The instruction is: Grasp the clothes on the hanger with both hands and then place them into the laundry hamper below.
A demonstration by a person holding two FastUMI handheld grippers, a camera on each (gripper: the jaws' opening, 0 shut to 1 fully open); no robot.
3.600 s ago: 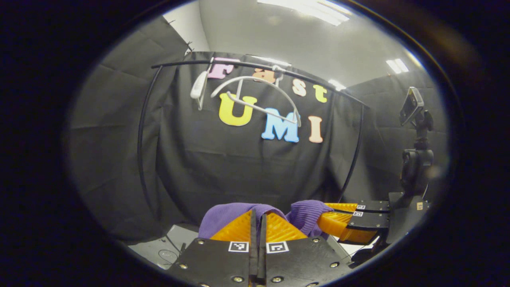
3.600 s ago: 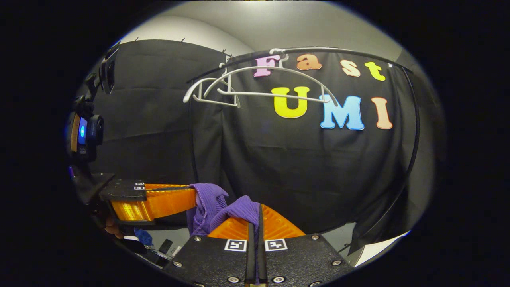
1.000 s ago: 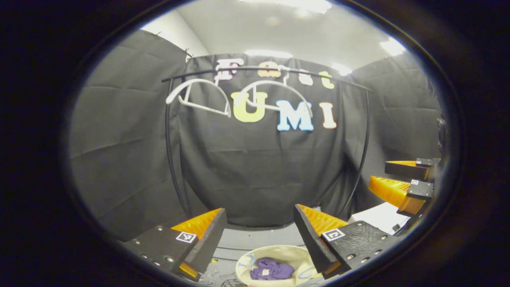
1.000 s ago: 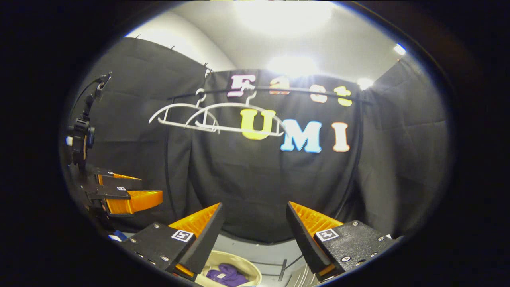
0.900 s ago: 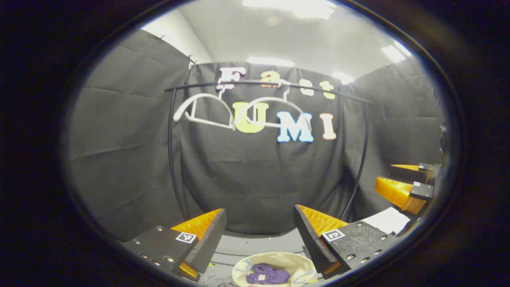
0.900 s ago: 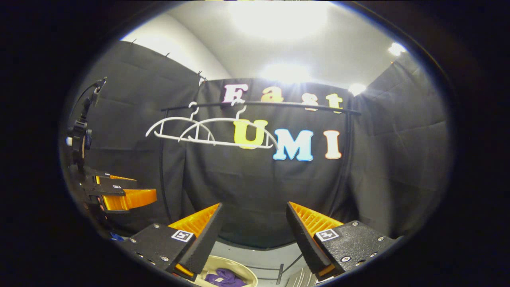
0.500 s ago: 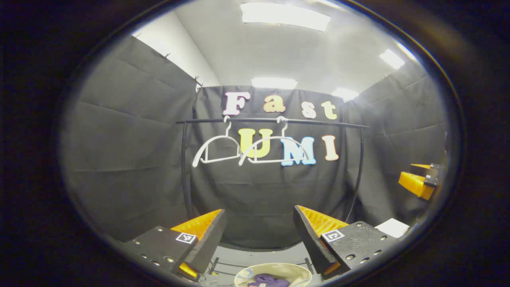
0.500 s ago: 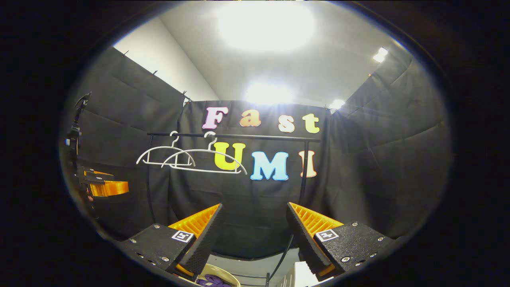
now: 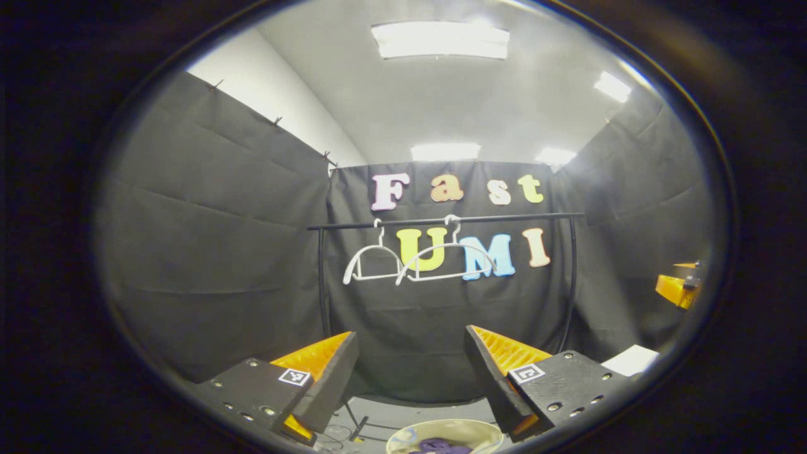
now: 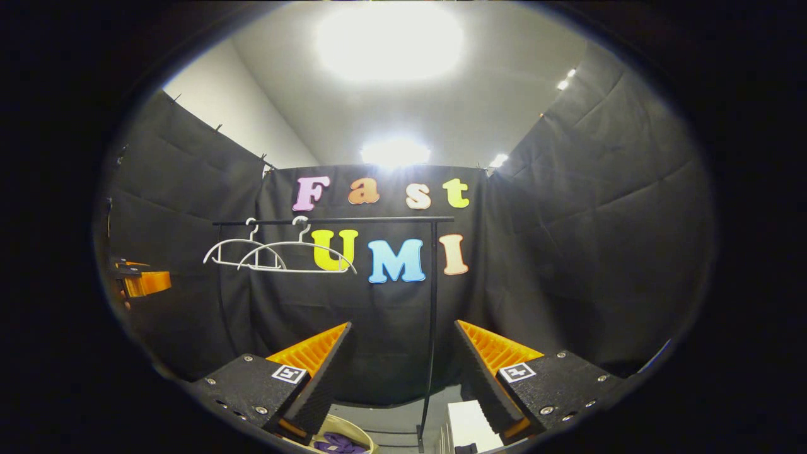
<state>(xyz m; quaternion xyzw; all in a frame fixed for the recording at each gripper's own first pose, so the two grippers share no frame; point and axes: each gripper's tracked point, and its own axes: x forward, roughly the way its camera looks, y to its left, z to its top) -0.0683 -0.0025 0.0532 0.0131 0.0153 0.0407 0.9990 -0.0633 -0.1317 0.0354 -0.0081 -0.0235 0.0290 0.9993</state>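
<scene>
- My left tool [image 9: 411, 372] and right tool [image 10: 400, 366] both gape, holding nothing.
- Purple clothes [image 9: 441, 446] lie in the laundry hamper [image 9: 403, 436] below — two white hangers [image 9: 419, 260] hang bare.

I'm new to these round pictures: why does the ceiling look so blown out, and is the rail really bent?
Right gripper view: the ceiling light glares to a white blob. Left gripper view: the light panel keeps its edges. Fisheye distortion bows the walls; the clothes rail near the centre reads almost straight.
</scene>
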